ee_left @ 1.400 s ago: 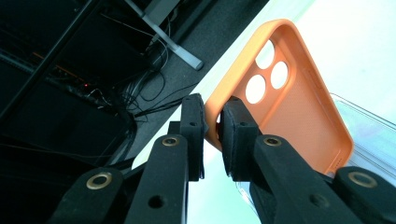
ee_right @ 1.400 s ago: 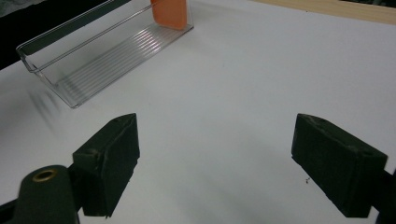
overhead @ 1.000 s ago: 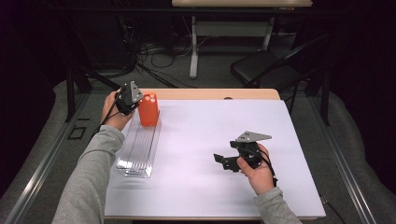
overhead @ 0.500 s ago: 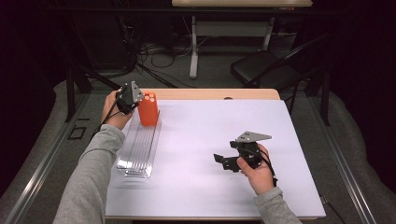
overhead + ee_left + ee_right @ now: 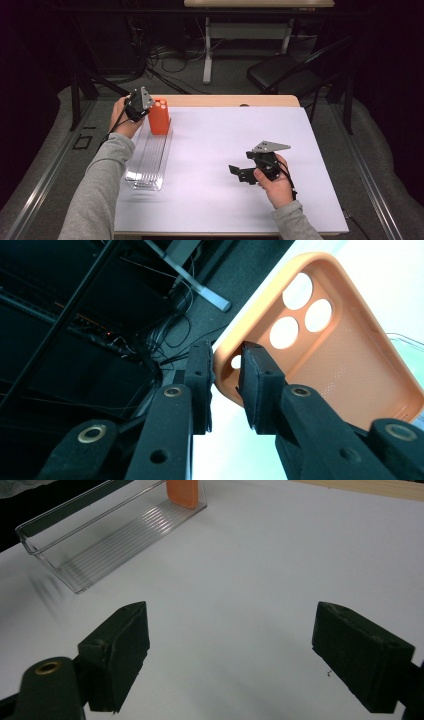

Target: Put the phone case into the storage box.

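We stand the orange phone case (image 5: 159, 116) upright at the far end of the clear tray (image 5: 148, 161). Our left gripper (image 5: 226, 385) has just been easing its narrow jaws off the case's rim, releasing it. Right of the tray, our right gripper (image 5: 239, 173) waits with jaws wide and empty.

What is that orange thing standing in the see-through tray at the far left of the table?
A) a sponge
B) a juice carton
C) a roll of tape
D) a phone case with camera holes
D: the left gripper view shows the orange phone case, a hollow shell with round camera cut-outs, standing in the clear tray.
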Tool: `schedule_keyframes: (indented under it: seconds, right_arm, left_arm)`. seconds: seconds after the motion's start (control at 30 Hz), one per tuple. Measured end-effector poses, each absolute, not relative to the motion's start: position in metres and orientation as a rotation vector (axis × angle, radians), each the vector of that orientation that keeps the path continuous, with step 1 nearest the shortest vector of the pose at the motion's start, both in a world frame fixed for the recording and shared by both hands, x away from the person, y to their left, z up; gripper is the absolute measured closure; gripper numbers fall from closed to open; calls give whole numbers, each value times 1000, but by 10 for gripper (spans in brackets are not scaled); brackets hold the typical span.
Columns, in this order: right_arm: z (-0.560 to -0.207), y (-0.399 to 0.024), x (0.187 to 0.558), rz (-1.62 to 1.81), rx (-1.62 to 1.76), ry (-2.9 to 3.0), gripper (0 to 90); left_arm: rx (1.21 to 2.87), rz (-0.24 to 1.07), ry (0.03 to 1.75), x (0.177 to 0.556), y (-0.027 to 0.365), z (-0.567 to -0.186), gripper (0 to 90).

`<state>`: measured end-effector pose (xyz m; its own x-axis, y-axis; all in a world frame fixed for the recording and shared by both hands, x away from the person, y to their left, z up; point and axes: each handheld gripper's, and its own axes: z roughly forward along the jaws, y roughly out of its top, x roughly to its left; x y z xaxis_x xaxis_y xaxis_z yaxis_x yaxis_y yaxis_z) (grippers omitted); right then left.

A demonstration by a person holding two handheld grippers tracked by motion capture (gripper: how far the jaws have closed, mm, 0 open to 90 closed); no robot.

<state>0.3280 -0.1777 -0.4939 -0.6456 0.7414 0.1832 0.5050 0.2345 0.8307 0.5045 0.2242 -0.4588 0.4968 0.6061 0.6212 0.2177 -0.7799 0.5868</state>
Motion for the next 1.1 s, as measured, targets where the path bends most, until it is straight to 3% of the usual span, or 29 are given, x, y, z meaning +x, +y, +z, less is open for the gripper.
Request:
schedule_keyframes:
  seconds: [0.67,1.1]
  right_arm:
    - [-494,-179,328,1375,1175,2256,151]
    - [-494,-178,327,1379,1174,2251,150]
  left_arm:
    - [2294,1184,724,505,226,-459,679]
    - [2282,1142,791,503,226,-458,516]
